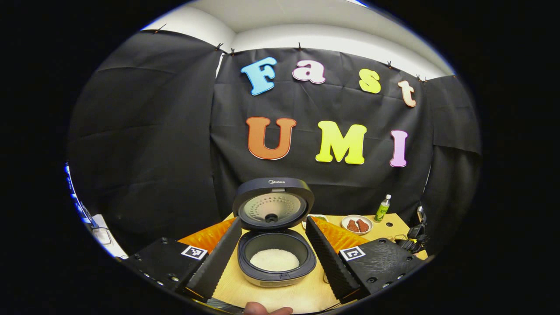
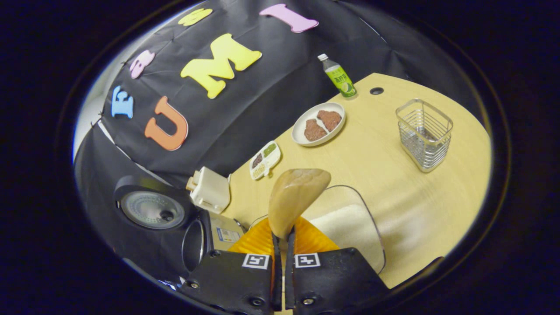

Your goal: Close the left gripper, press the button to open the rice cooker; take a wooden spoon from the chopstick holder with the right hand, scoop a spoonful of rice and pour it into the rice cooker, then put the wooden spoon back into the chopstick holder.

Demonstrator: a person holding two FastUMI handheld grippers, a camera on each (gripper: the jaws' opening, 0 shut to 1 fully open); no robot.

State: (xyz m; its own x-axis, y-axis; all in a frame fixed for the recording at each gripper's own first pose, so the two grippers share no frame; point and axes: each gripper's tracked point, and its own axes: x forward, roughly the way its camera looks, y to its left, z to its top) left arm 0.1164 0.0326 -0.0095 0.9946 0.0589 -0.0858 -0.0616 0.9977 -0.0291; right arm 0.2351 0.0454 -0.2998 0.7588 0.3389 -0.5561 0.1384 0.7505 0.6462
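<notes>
We see the pale wooden worktop (image 2: 376, 175) first, carrying everything. On it, in the left gripper view, the dark grey round rice cooker (image 1: 276, 258) stands with its lid (image 1: 273, 203) raised upright and white rice (image 1: 274, 260) lying in its pot. Our left tool (image 1: 273, 249) is spread wide, its black fingers flanking the cooker without touching it. In the right gripper view, our right tool (image 2: 281, 238) is narrowed onto the handle of the light wooden spoon (image 2: 295, 197), whose bowl rises over a clear glass bowl of rice (image 2: 350, 227). The silver wire chopstick holder (image 2: 424, 133) stands far right, well apart. Farther off sit a white oval plate of brown food (image 2: 319, 124) and a small green bottle (image 2: 339, 76).
</notes>
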